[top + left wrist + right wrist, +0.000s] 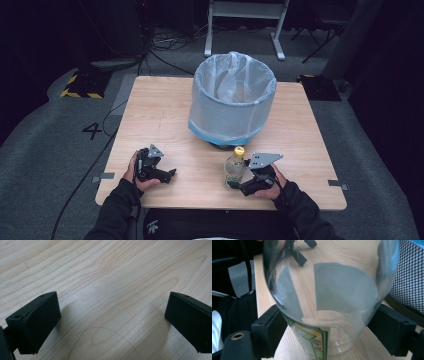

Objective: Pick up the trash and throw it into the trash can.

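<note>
A clear plastic bottle with a yellow cap and a green-yellow label stands upright on the wooden table, near its front edge. My right gripper has its jaws pressed against both sides of the bottle's lower body. In the right gripper view the bottle sits between the two black pads of my right gripper. My left gripper rests at the front left of the table, open. Between its pads, the left gripper has bare wood grain and nothing else.
A round mesh bin lined with a clear bag stands at the table's middle, just behind the bottle; its black mesh is close on the right. A white stand's legs and cables lie on the floor beyond.
</note>
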`<state>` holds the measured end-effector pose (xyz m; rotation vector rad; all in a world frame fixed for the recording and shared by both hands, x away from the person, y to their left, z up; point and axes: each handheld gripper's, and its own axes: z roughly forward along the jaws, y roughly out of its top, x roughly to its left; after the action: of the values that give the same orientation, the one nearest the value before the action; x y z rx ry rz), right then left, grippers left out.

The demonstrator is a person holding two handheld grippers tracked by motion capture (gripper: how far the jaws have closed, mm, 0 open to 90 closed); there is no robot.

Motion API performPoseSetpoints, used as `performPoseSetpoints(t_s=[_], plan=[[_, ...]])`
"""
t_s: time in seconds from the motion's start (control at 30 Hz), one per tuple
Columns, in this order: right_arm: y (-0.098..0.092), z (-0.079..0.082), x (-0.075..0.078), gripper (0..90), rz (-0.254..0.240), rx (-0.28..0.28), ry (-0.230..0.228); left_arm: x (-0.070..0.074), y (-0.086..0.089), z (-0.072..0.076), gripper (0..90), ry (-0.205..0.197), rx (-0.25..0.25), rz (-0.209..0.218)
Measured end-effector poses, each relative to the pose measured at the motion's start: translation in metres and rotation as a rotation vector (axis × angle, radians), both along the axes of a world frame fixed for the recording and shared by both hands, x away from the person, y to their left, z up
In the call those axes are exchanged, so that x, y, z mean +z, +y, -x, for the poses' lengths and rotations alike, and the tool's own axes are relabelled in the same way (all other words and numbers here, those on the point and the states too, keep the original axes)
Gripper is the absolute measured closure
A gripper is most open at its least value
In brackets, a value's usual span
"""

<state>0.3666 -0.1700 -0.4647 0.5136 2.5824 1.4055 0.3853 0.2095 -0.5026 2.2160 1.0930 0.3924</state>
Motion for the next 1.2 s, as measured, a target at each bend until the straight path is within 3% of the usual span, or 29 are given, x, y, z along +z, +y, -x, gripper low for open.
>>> performPoseSetpoints(t_s=[0.33, 0.63, 0.73, 0.83, 1.2], plan=[[0.005, -0.005, -0.004, 18.0, -0.024, 0.002, 0.019, 0.0, 0.0, 0.0, 0.3, 0.0, 0.0, 0.0], [0.013, -0.006, -0.006, 26.1, -0.05, 0.009, -0.022, 0.0, 0.0, 0.0, 0.3, 0.0, 0.0, 0.0], [0.014, -0.005, -0.007, 26.4, -0.057, 0.011, -0.014, 0.0, 0.0, 0.0, 0.3, 0.0, 0.0, 0.0], [0.014, -0.005, -0.007, 27.2, -0.06, 0.008, -0.058, 0.0, 0.0, 0.0, 0.3, 0.0, 0.0, 0.0], [0.012, -0.003, -0.009, 27.8, -0.083, -0.019, -0.049, 0.0, 0.0, 0.0, 0.3, 0.0, 0.0, 0.0]])
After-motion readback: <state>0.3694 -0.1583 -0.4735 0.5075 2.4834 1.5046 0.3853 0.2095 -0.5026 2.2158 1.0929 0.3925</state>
